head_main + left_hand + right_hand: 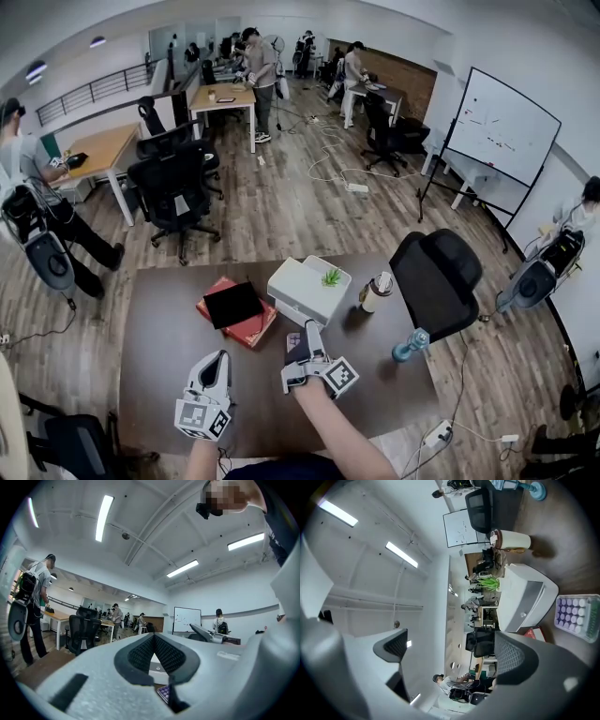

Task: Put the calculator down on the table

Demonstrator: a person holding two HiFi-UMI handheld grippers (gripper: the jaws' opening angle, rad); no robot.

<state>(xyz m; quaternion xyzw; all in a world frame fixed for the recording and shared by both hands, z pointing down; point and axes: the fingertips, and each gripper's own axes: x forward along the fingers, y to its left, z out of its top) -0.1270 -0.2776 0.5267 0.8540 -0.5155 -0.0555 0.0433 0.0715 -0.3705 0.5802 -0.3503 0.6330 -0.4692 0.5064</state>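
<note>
The calculator (575,616), pale with purple keys, lies flat on the dark brown table (169,319), outside my right gripper's jaws. In the head view the calculator (293,339) shows just left of my right gripper (304,351). The right gripper (450,653) is rolled on its side, open, with nothing between its pads. My left gripper (217,362) sits near the table's front edge, to the left of the right one. The left gripper (153,641) is shut with its pads meeting on nothing. Under them a corner of the calculator (163,693) peeks through.
A red book (251,330) with a black pad on it lies left of a white box (302,291) that holds a small plant. A cup (376,293) and a blue object (411,347) stand at the right, by a black chair (439,277). People work at far desks.
</note>
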